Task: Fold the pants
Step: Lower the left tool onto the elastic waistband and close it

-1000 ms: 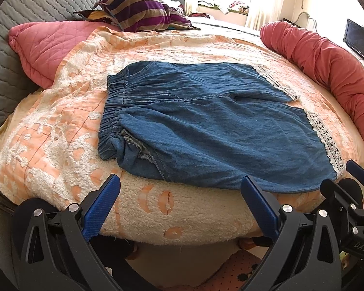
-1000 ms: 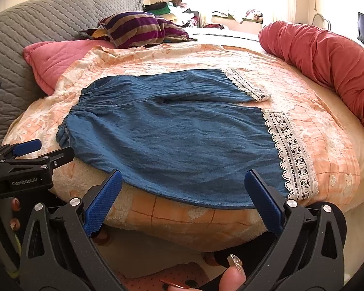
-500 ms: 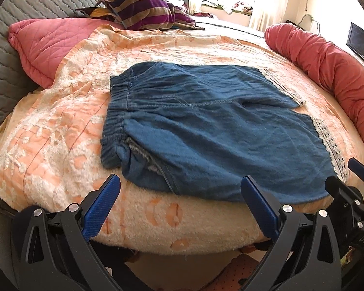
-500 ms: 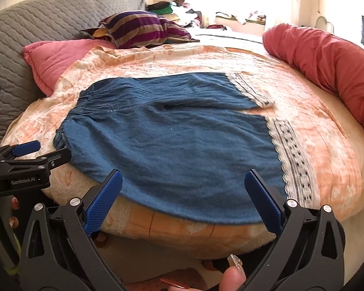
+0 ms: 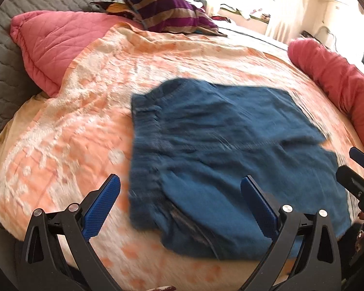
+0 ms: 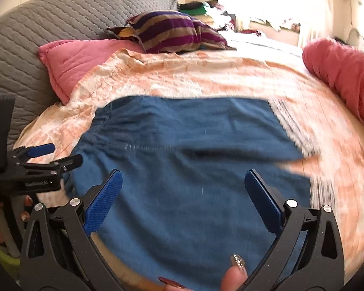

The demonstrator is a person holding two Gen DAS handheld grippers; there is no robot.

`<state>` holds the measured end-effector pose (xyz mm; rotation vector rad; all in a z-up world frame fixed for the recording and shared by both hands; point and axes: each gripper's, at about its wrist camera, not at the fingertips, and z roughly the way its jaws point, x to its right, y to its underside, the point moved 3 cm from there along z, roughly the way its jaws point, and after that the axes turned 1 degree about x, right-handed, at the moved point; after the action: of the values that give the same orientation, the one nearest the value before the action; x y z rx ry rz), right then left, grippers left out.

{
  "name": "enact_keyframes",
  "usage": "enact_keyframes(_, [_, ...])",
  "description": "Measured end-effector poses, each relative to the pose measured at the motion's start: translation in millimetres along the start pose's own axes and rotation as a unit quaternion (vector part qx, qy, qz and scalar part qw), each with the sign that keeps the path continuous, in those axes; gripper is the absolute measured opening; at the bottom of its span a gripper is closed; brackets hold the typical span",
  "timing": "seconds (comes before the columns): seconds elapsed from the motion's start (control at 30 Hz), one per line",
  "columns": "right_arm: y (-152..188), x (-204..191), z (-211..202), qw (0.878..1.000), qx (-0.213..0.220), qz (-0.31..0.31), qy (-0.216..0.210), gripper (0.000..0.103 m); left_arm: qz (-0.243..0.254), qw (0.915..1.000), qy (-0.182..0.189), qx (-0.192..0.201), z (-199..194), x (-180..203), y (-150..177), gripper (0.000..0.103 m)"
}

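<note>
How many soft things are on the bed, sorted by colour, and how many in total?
Blue: 1, the denim pants
Pink: 1, the quilted pillow
Red: 1, the long bolster
Purple striped: 1, the cushion
Peach and white: 1, the blanket
Total: 5. The pile of clothes at the far side is too small to count.

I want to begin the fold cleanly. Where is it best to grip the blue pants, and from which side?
Probably the near edge of the blue pants, from the bed's near side. They lie flat with the gathered waistband left and the lace hems right. Left gripper takes the waist corner, right gripper the hem corner; both are open.
</note>
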<state>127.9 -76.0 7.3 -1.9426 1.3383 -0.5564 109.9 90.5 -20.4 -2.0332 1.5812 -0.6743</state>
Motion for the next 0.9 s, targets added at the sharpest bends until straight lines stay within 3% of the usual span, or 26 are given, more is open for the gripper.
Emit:
enact_keyframes(0.4, [-64, -3, 82, 0.998, -0.029, -0.047, -0.009, 0.095, -0.030, 0.9995, -0.004, -0.005, 51, -54, -76, 0.099])
enact_keyframes(0.57, [-80, 2, 117, 0.997, -0.052, -0.056, -0.012, 0.095, -0.013, 0.9995, -0.009, -0.029, 78, -61, -91, 0.099])
enact_keyframes(0.9, [-103, 5, 168, 0.994, -0.075, -0.081, -0.018, 0.095, -0.025, 0.9977, 0.027, -0.057, 124, -72, -107, 0.099])
